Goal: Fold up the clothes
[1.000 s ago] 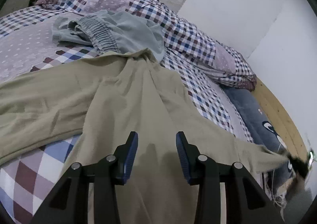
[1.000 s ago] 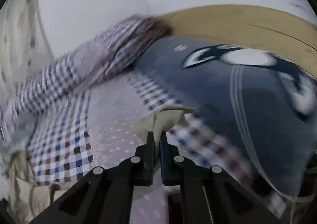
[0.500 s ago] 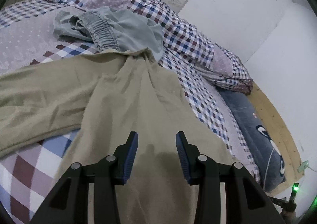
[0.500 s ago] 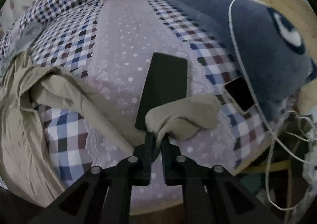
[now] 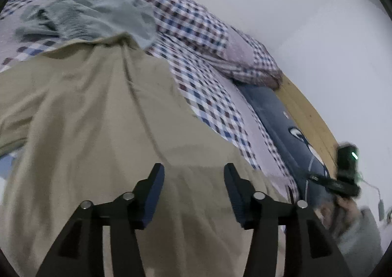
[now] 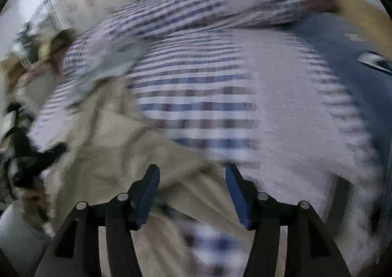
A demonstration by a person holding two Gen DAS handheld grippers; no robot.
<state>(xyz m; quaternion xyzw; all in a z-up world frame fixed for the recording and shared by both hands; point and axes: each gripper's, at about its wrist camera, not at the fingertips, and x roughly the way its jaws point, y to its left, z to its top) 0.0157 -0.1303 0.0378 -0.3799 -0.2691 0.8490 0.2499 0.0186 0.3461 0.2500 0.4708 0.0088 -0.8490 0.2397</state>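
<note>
Checked bedding (image 5: 203, 31) carries the khaki garment (image 5: 98, 117), spread from 12 to 9 o'clock beyond the left gripper (image 5: 193, 193). Both grippers' jaws are opening over cloth, nothing pinched (right gripper (image 6: 192, 193) view blurred).

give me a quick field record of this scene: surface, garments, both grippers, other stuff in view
surface: bed with checked patchwork cover
main garment: khaki trousers spread on the cover
second garment: grey-green garment, crumpled beyond the trousers' far end
left gripper: over the khaki cloth, jaws opening, nothing between them
right gripper: over a khaki fold, jaws opening, nothing gripped; view blurred
other: dark blue cushion along the wooden bed frame; white wall
</note>
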